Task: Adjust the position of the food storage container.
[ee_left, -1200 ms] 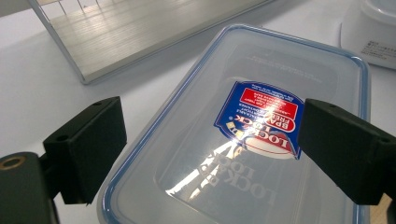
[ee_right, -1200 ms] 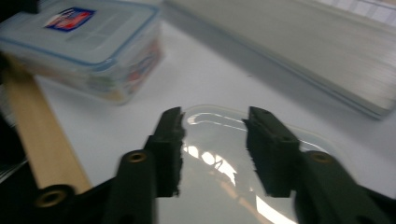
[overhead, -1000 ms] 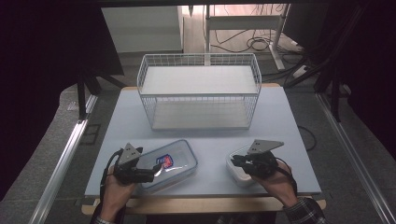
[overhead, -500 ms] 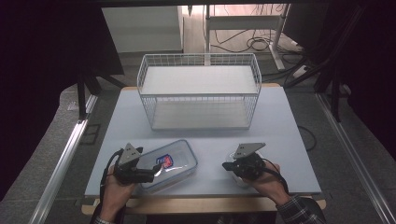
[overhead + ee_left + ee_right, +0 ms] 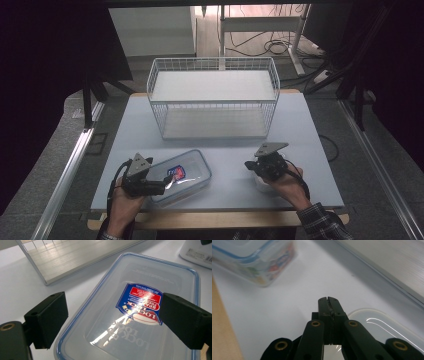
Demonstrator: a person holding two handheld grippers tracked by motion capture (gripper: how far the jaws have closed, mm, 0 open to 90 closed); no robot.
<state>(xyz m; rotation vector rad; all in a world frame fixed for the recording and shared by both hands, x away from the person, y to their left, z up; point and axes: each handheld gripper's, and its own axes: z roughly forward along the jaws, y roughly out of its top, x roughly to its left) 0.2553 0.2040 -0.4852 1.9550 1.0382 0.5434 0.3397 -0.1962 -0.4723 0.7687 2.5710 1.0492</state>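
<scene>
Table [image 5: 300, 130]: wire basket [image 5: 213, 97] at back; lidded box [image 5: 182, 175] betw. grippers.

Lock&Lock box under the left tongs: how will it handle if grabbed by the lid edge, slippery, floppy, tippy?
The clear food container looks like rigid plastic, so probably stiff, not floppy. Its glossy lid throws glare, so the open left tongs may slip on it. Low and flat on the table, it should slide rather than tip if pushed.
</scene>
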